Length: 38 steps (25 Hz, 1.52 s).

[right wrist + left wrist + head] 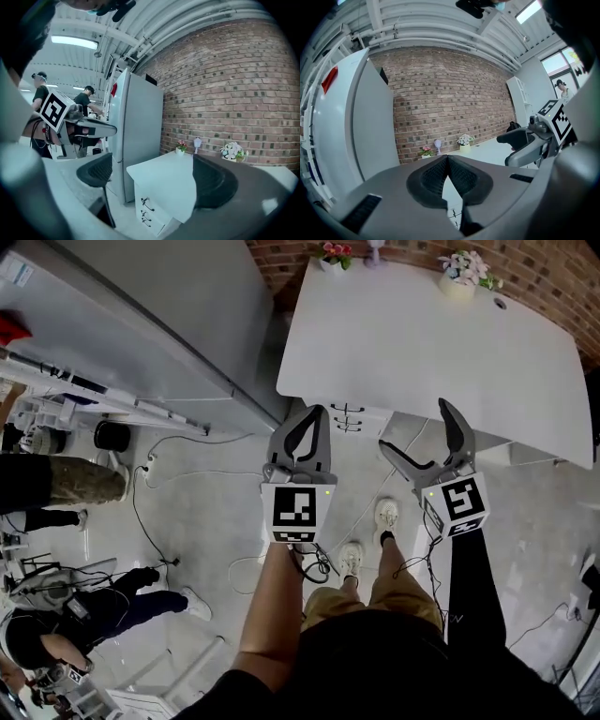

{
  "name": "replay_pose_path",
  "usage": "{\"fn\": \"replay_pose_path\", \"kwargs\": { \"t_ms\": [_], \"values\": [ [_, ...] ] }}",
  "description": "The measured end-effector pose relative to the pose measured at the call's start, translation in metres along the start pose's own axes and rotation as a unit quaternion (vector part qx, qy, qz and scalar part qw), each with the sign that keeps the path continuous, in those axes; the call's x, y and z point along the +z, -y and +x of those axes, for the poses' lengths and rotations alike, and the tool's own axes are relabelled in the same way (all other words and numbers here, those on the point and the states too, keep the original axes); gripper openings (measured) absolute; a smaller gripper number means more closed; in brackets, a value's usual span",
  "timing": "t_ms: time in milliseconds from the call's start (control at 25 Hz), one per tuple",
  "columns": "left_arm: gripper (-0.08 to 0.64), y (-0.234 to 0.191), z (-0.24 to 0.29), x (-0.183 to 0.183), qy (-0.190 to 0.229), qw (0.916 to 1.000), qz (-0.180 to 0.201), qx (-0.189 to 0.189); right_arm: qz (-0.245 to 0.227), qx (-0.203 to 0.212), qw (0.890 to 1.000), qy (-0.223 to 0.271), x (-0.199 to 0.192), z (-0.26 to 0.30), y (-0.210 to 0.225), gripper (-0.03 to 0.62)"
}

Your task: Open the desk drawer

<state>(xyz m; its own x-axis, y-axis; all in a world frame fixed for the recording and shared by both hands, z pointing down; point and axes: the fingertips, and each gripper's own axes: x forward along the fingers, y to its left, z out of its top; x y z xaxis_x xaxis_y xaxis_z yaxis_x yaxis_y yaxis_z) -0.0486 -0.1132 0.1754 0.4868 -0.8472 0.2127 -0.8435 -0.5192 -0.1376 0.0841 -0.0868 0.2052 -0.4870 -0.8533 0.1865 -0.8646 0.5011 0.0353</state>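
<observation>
A white desk point(422, 343) stands against the brick wall, with a drawer unit point(349, 418) under its near left corner. The drawers carry black handles point(146, 204) and all sit flush. My left gripper point(318, 412) hovers just in front of the drawer unit, its pads touching at the tips point(447, 157) with nothing between them. My right gripper point(415, 426) is held to the right, below the desk's front edge, with its jaws wide apart and empty point(152, 169). Each gripper shows in the other's view: the right gripper point(524, 140) and the left gripper point(89, 125).
A tall grey fridge point(141, 315) stands close to the desk's left side. Flower pots point(459, 277) and a small lamp sit along the desk's back edge. Cables point(159, 521) trail over the floor. People point(56, 488) stand at the left.
</observation>
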Motion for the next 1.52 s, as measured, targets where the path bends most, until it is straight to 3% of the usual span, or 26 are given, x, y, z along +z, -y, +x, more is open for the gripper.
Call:
{"fn": "replay_pose_path", "kwargs": {
  "t_ms": [600,760,960,1240,1520],
  "values": [
    [0.008,-0.011,0.085,-0.046,-0.024,0.998,-0.031,0.049,0.025,0.101,0.994,-0.044,-0.076,0.088,0.035,0.532],
    [0.008,-0.009,0.095,-0.053,-0.009,0.998,-0.029,0.056,0.039,0.124,0.99,-0.047,-0.092,0.098,0.026,0.532],
    [0.008,-0.007,0.1,-0.077,-0.021,0.9972,-0.027,0.066,0.034,0.165,0.985,-0.046,-0.119,0.103,0.005,0.532],
    [0.008,-0.015,0.097,-0.107,-0.032,0.9954,-0.042,0.079,0.046,0.235,0.969,-0.059,-0.144,0.112,-0.048,0.531],
    [0.008,-0.02,0.101,-0.139,-0.033,0.9965,-0.032,0.07,0.118,0.225,0.963,-0.095,-0.203,0.119,-0.065,0.531]
  ]
}}
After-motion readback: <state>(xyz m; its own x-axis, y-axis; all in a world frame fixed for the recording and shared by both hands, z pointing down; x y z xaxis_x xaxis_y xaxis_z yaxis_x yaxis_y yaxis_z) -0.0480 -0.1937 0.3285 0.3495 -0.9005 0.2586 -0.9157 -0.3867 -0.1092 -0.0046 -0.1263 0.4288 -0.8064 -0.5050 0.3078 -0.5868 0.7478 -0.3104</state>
